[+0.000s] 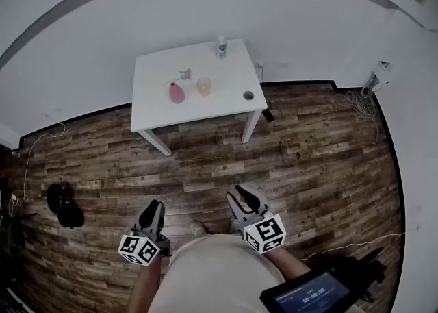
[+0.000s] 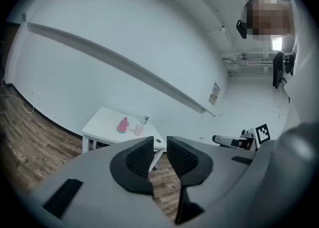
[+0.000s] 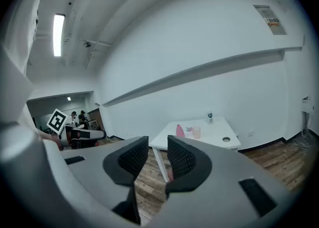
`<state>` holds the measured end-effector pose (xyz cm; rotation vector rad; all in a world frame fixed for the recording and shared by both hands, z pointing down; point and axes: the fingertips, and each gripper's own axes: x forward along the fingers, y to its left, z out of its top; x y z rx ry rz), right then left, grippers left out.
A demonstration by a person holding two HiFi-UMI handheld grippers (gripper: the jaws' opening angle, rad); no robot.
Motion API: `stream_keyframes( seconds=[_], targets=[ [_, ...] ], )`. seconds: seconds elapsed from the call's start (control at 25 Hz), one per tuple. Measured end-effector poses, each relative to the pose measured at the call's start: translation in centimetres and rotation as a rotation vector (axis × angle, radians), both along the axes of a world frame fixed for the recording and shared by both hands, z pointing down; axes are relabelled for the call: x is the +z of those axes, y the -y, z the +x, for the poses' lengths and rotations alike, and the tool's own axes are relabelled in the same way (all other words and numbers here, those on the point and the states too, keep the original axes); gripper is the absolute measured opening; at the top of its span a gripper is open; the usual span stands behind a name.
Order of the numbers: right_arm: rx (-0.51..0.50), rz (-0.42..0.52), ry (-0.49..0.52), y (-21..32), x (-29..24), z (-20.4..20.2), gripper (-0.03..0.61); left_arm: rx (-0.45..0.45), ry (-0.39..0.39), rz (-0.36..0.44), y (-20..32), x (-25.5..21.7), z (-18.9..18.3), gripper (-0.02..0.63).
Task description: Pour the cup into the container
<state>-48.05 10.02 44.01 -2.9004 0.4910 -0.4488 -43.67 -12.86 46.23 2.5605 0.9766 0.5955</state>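
On white table (image 1: 157, 92): pale pink translucent cup (image 1: 203, 86); left tool (image 1: 154, 207), right tool (image 1: 237, 195) slightly parted, empty.

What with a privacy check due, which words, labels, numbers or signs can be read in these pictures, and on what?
No text can be read for certain.
Wall notice: printed lines, too small to read.
Bottle on the table: label too small to read.
Device screen at the person's waist: a row of digits, too blurred to read.
Marker cube: black-and-white pattern only, no letters.
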Motion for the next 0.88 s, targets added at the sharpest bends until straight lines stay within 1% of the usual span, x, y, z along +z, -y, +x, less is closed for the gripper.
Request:
stream_keyframes(
  seconds=[0.16,0.44,0.6,0.68,0.88],
  targets=[
    [-0.007,-0.002,-0.007,0.3,0.1,1.4,0.117,0.006,-0.021,-0.006,-0.2,0.2,1.4,0.092],
    [-0.002,-0.015,-0.006,0.1,-0.1,1.1,0.117,0.012,-0.018,-0.009,-0.2,0.2,1.7,0.092],
    [-0.031,0.019,-0.081,0.0,-1.4,0.5,0.117,0.02,-0.016,-0.013,-0.9,0.2,1.4,0.092],
    [-0.035,0.012,-0.113,-0.3,-1.9,0.3,0.121,0.027,-0.022,-0.016,-1.2,0.4,1.2,0.092],
    [-0.022,-0.001,-0.125,-1.7,-2.1,-0.2,0.127,0.026,-0.024,-0.013,-2.2,0.1,0.5,0.092]
  ],
)
